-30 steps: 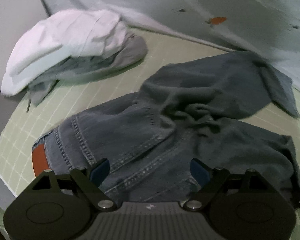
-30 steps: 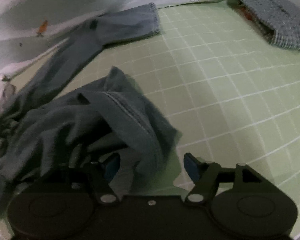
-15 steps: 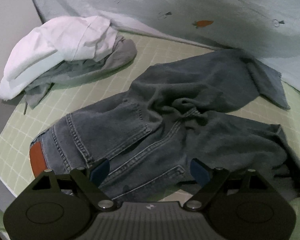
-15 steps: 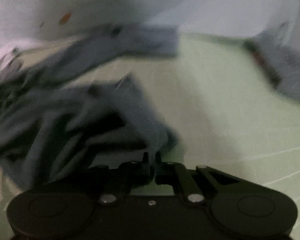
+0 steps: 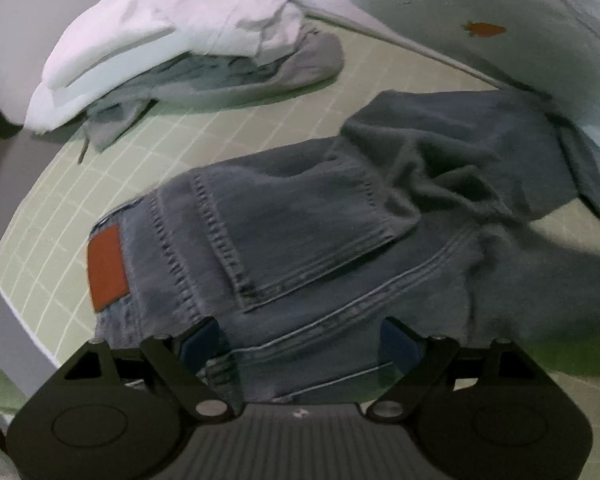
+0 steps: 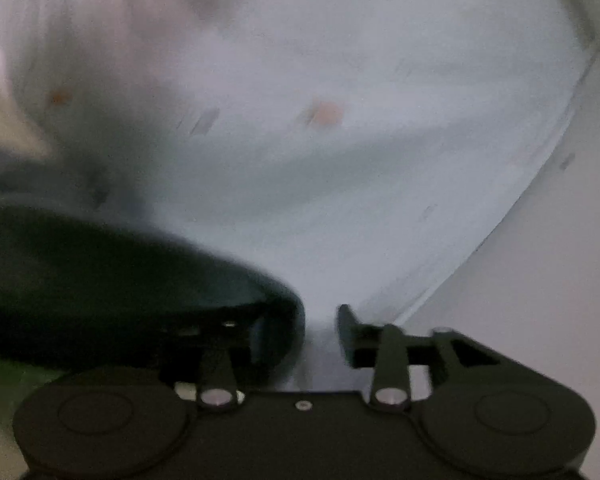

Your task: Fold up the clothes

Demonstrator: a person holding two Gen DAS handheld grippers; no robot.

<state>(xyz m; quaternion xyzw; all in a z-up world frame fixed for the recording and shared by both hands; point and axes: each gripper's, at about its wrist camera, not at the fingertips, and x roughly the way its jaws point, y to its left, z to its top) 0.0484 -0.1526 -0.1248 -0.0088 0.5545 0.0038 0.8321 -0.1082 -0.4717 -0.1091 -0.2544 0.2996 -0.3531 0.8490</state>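
Grey-blue jeans [image 5: 320, 240] lie crumpled on the green grid mat [image 5: 220, 128], back side up, with an orange-brown patch [image 5: 107, 268] at the waistband. My left gripper [image 5: 300, 340] is open just over the waistband and seat, a finger on each side of the denim. The right wrist view is blurred and points up at a pale backdrop. My right gripper [image 6: 304, 328] has its fingers apart, and a dark fold of the jeans [image 6: 120, 272] drapes over its left finger.
A pile of white and grey clothes [image 5: 172, 20] sits at the mat's far left corner. A pale sheet with small orange prints [image 5: 500, 0] hangs behind the mat. The mat's left edge drops off near the patch.
The right gripper shut on the jeans leg half a second ago, swung upward, and its fingers are now apart. The left gripper moved closer over the waistband.
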